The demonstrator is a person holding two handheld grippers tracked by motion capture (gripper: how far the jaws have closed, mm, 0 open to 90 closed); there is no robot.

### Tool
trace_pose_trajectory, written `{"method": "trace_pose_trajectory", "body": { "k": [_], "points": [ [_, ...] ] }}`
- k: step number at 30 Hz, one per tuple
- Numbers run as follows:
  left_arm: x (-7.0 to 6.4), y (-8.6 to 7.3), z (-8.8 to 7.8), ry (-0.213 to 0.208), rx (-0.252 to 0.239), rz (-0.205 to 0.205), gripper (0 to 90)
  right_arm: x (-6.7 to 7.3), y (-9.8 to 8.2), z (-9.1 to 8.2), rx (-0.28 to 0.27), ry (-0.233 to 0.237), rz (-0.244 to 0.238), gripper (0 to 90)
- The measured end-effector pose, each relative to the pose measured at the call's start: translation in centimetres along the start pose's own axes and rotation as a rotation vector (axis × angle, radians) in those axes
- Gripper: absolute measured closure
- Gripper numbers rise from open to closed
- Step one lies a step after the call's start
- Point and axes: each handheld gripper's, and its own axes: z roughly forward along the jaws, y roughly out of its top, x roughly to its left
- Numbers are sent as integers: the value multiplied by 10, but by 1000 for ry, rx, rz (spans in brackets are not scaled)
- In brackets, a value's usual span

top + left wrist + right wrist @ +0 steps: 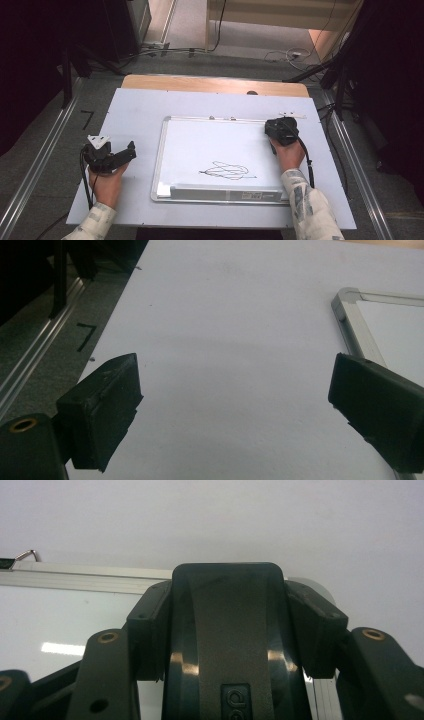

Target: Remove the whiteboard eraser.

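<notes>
My right gripper sits at the far right corner of the whiteboard, jaws pressed against both sides of a dark whiteboard eraser that stands on the board surface just inside the aluminium frame. My left gripper rests on the pale table sheet just left of the whiteboard, jaws spread wide with nothing between them. A black scribble lies on the whiteboard near its front edge, well apart from the eraser.
</notes>
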Motion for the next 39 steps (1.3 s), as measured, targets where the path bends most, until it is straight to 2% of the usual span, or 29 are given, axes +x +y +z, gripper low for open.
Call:
{"method": "trace_pose_trajectory", "body": {
  "k": [13,15,16,21,28,31,39],
  "points": [
    [0,0,0,5,5,-2,73,0,-9,-14,9,44,-21,389],
    [0,0,0,4,3,-4,73,1,-9,-18,-2,55,-26,389],
    [0,0,0,5,3,-4,73,1,-10,-19,13,60,-34,389],
    [0,0,0,4,3,-5,73,2,-12,-21,19,72,-36,389],
    [0,0,0,4,4,-5,73,13,-19,-27,34,100,-86,389],
    [0,0,0,3,4,-5,73,16,-20,-29,39,106,-100,389],
    [0,0,0,3,2,-9,73,18,-21,-31,41,103,-98,391]
  ]
}}
